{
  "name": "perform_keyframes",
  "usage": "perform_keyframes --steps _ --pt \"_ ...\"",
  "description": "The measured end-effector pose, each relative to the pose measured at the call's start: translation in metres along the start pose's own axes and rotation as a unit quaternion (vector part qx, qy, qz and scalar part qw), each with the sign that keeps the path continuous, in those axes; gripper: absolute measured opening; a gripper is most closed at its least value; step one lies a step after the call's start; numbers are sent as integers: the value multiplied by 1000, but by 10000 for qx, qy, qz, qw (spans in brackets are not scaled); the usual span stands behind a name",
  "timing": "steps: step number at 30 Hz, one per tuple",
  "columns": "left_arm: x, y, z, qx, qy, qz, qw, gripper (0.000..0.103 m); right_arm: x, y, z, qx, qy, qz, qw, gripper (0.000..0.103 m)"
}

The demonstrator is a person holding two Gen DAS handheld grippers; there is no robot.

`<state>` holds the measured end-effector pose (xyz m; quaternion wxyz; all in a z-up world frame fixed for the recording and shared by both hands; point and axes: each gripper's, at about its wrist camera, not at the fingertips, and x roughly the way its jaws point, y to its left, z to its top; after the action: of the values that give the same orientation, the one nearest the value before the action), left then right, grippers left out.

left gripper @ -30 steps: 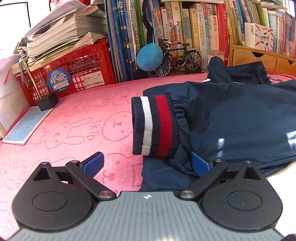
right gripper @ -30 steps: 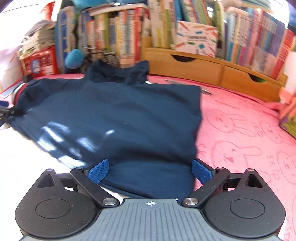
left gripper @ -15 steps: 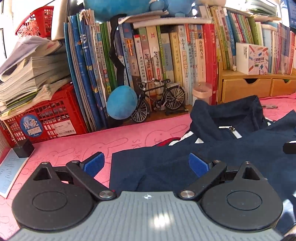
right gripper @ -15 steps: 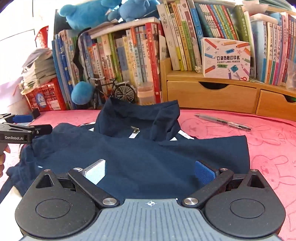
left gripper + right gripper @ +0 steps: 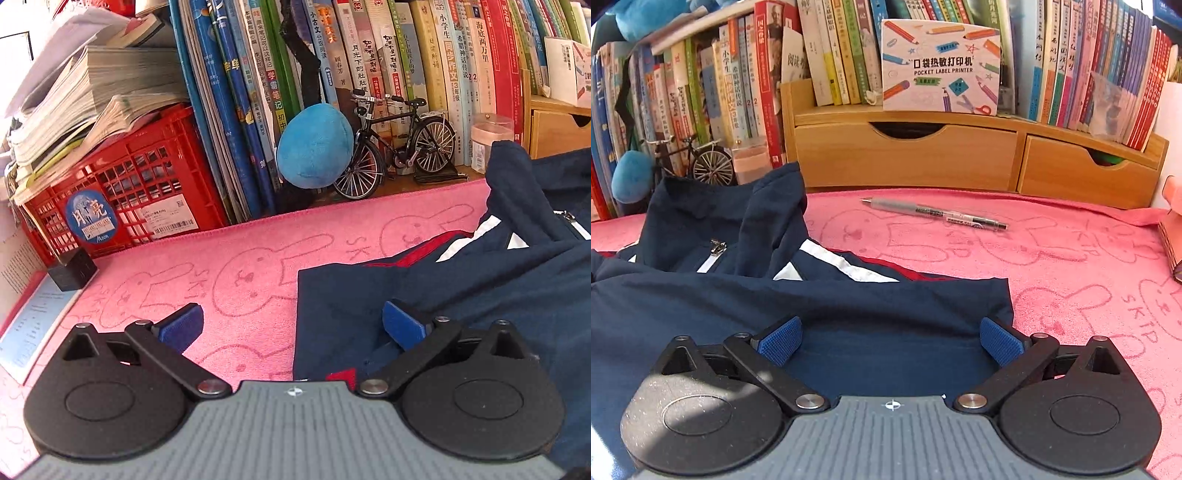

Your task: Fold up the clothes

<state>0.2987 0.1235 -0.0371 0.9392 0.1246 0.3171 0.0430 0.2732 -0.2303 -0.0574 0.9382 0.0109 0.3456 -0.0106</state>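
Note:
A navy jacket [image 5: 498, 295] with white and red stripes lies folded on the pink rabbit-print cloth [image 5: 221, 266]. Its collar and zipper stand up at the back in the right wrist view [image 5: 716, 229]. My left gripper [image 5: 291, 325] is open over the jacket's left folded edge, its right finger over the fabric and its left finger over the cloth. My right gripper [image 5: 890, 341] is open above the jacket's right front part [image 5: 886, 317]. Neither holds anything.
A red crate [image 5: 122, 192] of papers, upright books, a blue plush ball [image 5: 314, 146] and a model bicycle [image 5: 395, 144] line the back. A wooden drawer unit [image 5: 960, 155] stands behind a pen [image 5: 934, 213] on the cloth. A black block [image 5: 72, 273] sits at the left.
Both grippers have carried the jacket's lower part up and over toward the collar, then let go. The striped cuff is now out of sight and both cameras sit closer to the books.

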Motion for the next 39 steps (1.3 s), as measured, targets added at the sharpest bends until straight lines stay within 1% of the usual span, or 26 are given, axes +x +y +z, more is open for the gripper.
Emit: perform_keyframes --steps 3,4,5,6,7,9,10,13,14,15,18,21,22,24,27,29,31,34,35,37,38,39 --pt "-17 -5 1 195 -41 312 9993 103 3 1 4 -1 1 -31 10000 103" --pt "-23 -7 1 260 -55 416 9988 102 -4 2 3 10 15 -6 10000 103" --pt "-29 -8 2 322 -77 506 9982 97 -17 0 0 88 10 41 10000 100" --pt "-53 -5 -5 336 -285 322 9985 98 -34 -2 -5 181 -50 160 9997 99" --pt "-74 -1 -12 377 -452 141 9982 98 -59 -6 -15 290 -252 509 9980 99" --pt "-131 9 -34 436 -791 -214 9957 103 -115 -13 -40 253 -603 1346 9887 103" --pt "-155 12 -46 479 -873 -340 9945 103 -143 -14 -54 136 -744 1577 9846 103" --pt "-227 13 -89 611 -1096 -579 9904 103 -218 -18 -100 -342 -1115 1772 9772 103" --pt "-243 12 -102 617 -1132 -643 9896 103 -241 -19 -116 -537 -1251 1808 9741 103" --pt "-267 10 -123 619 -1148 -772 9884 103 -265 -21 -135 -726 -1357 1840 9708 103" --pt "-311 4 -170 628 -1048 -970 9878 103 -305 -24 -178 -947 -1208 1880 9701 103" --pt "-336 -4 -210 727 -854 -925 9894 103 -342 -26 -222 -1139 -1027 1933 9691 103" --pt "-343 -5 -223 746 -775 -883 9903 103 -347 -26 -235 -1115 -874 1996 9696 103" --pt "-348 -7 -244 677 -538 -921 9920 103 -350 -24 -261 -1087 -562 2133 9693 103" --pt "-351 -12 -274 650 -308 -1021 9922 103 -342 -19 -291 -1063 -233 2168 9701 103" --pt "-345 -18 -289 638 -215 -1082 9918 103 -329 -20 -293 -868 -170 2250 9703 103" --pt "-334 -23 -299 558 -158 -977 9935 103 -316 -21 -296 -673 -107 2331 9701 103" --pt "-312 -24 -301 122 -25 -871 9961 103 -297 -23 -300 -380 -13 2451 9688 103" --pt "-305 -23 -301 -46 10 -890 9960 103 -290 -23 -302 -282 19 2490 9681 103" --pt "-297 -20 -299 -347 60 -997 9944 103 -277 -24 -305 -87 82 2568 9664 98" --pt "-295 -19 -298 -480 76 -1085 9929 100 -270 -25 -306 11 113 2606 9654 81" --pt "-299 -17 -298 -587 72 -1238 9905 86 -267 -25 -306 92 156 2671 9635 51"
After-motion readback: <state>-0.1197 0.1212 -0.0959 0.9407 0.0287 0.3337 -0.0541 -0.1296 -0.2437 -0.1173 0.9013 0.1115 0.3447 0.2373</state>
